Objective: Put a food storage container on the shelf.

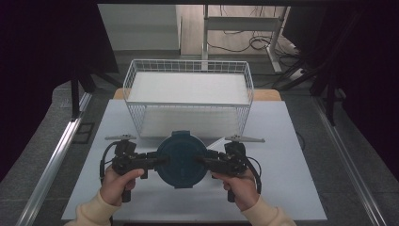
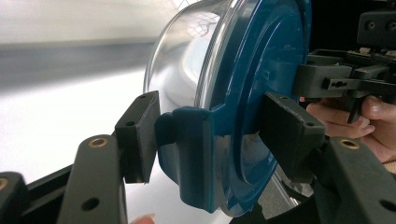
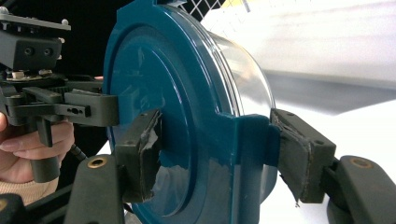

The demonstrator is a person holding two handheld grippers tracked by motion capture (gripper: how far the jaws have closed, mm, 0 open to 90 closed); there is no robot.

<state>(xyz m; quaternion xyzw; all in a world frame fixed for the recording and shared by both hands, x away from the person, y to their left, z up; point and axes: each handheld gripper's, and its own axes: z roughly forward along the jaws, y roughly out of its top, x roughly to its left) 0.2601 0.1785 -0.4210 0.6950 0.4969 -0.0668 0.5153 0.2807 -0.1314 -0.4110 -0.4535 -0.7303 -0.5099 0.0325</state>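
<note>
Container (image 1: 181, 159): clear round bowl (image 2: 187, 60) with blue lid (image 3: 154, 93), held between both grippers above the table (image 1: 291, 141), just in front of the wire basket (image 1: 188, 96). In the high view the lid faces up toward the camera

Left gripper (image 1: 160, 160) pinches the lid's left-side latch tab (image 2: 187, 149): one pad behind the tab on the bowl side, the other flat on the lid face. Right gripper (image 1: 200, 161) does the same on the opposite tab (image 3: 245, 140), pads pressed on both sides; its pad rubber looks frayed

Each gripper sits in one hand (image 1: 117, 186), cream sleeves (image 1: 91, 214) coming in from the bottom edge. Basket is white, with a solid shelf inside, at the far end of the table
</note>
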